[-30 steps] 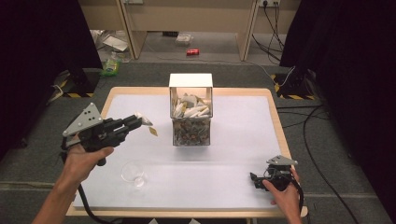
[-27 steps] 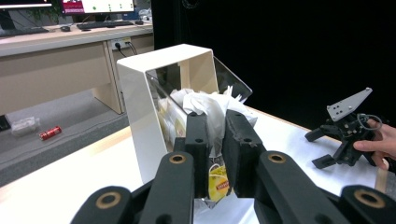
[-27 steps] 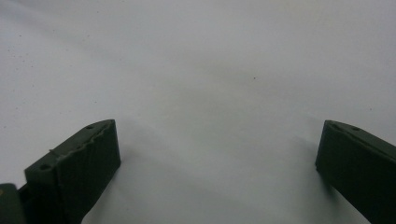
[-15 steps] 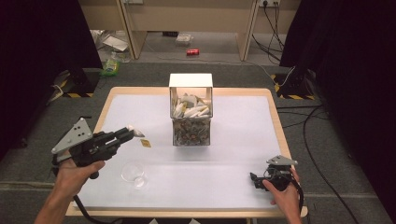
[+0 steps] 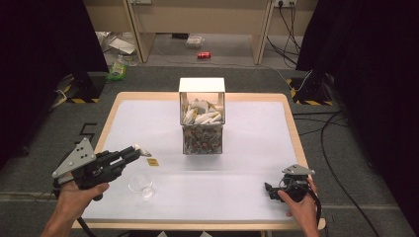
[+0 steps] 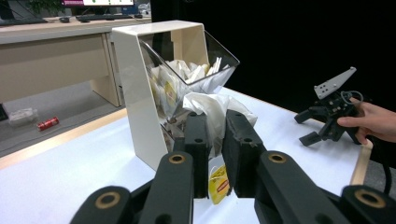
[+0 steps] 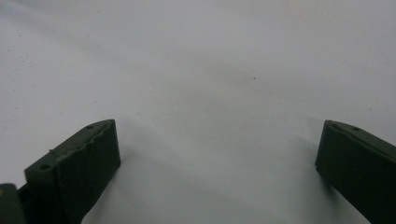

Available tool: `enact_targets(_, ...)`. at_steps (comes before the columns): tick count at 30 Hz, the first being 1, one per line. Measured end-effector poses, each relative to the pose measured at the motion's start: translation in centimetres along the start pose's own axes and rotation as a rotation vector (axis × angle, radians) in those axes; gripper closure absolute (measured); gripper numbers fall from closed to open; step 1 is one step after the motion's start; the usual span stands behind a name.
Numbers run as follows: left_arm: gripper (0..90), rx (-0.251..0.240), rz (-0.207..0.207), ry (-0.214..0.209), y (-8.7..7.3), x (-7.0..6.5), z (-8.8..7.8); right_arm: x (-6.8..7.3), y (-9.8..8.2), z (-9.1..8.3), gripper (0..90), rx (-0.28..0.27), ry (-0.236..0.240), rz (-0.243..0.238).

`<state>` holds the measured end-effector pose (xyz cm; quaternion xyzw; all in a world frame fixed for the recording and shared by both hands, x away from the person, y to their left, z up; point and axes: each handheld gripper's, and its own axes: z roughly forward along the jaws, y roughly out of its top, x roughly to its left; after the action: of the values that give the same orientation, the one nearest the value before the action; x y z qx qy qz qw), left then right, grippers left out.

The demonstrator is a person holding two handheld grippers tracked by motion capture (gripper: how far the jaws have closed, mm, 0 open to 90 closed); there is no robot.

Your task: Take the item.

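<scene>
Left gripper (image 6: 214, 140) is clamped on a tea bag (image 6: 212, 109), held above the table (image 5: 163, 123) w/ its yellow tag (image 5: 152, 162) dangling on a string, between the dispenser box (image 5: 201, 116) and a small glass cup (image 5: 141, 182). Bag's prob. v. light, soft, tears easily; pinch the paper body, not the string. Right gripper (image 5: 274, 190) rests near the table edge, jaws apart, empty.
</scene>
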<state>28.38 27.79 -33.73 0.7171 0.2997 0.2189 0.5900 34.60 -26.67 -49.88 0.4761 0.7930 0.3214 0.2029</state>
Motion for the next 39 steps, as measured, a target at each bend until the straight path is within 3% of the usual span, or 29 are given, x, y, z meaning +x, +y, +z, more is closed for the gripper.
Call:
enact_targets(21, 78.9, 0.043, -0.04, 0.051, -5.4, -0.3, -1.7, 0.0, 0.0, 0.0, 0.4, 0.0, 0.0, 0.0)
enact_targets(28, 79.0, 0.05, -0.056, 0.081, -6.8, 0.0, -1.9, 0.0, 0.0, 0.0, 0.4, 0.0, 0.0, 0.0)
enact_targets(39, 79.0, 0.097, -0.081, 0.087, -9.1, 0.2, -1.4, 0.0, 0.0, 0.0, 0.4, 0.0, 0.0, 0.0)
